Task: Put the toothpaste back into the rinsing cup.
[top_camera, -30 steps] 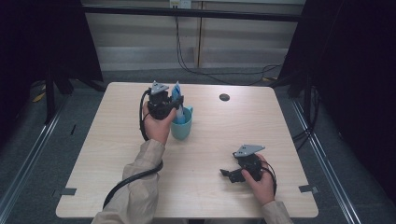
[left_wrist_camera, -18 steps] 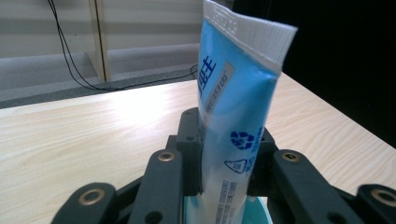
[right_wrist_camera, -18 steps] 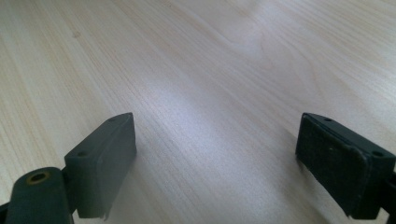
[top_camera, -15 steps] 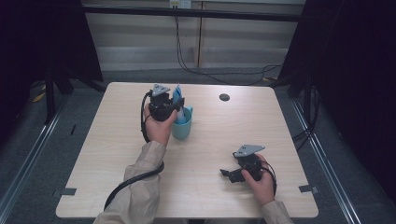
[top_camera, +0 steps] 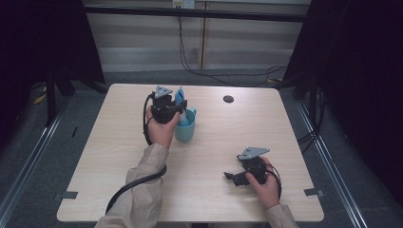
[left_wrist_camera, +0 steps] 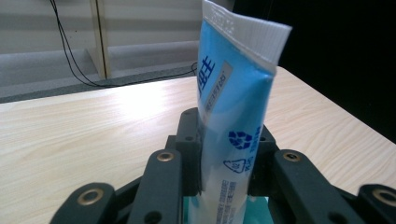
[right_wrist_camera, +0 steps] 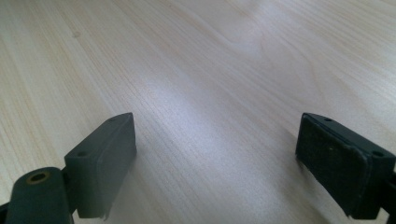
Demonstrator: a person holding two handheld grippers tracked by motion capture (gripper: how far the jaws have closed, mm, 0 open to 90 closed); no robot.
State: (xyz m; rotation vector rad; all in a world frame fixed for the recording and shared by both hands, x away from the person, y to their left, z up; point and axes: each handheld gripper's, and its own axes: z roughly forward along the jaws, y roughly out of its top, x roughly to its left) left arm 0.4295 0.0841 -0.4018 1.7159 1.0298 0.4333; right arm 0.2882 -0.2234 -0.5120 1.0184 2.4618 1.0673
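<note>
A blue toothpaste tube point(top_camera: 179, 96) stands upright, crimped end up, with its lower end in a teal cup point(top_camera: 185, 127) at the table's back left of centre. My left gripper point(top_camera: 178, 106) is shut on the tube just above the cup's rim. In the left gripper view the tube point(left_wrist_camera: 238, 84) rises between the black jaws of the left gripper point(left_wrist_camera: 226, 140), and the teal cup point(left_wrist_camera: 191, 210) shows beneath. My right gripper point(top_camera: 232, 177) rests low on the table at the front right, open. In its own view the right gripper point(right_wrist_camera: 215, 154) holds nothing between its wide-apart jaws.
A small black round object point(top_camera: 228, 99) lies near the table's far edge, right of the cup. The light wooden table point(top_camera: 109, 142) has bare surface between the two grippers. Black cables trail from each gripper toward the front edge.
The left gripper with the tube has shifted very slightly to the right over the cup. The right gripper has stayed where it was.
</note>
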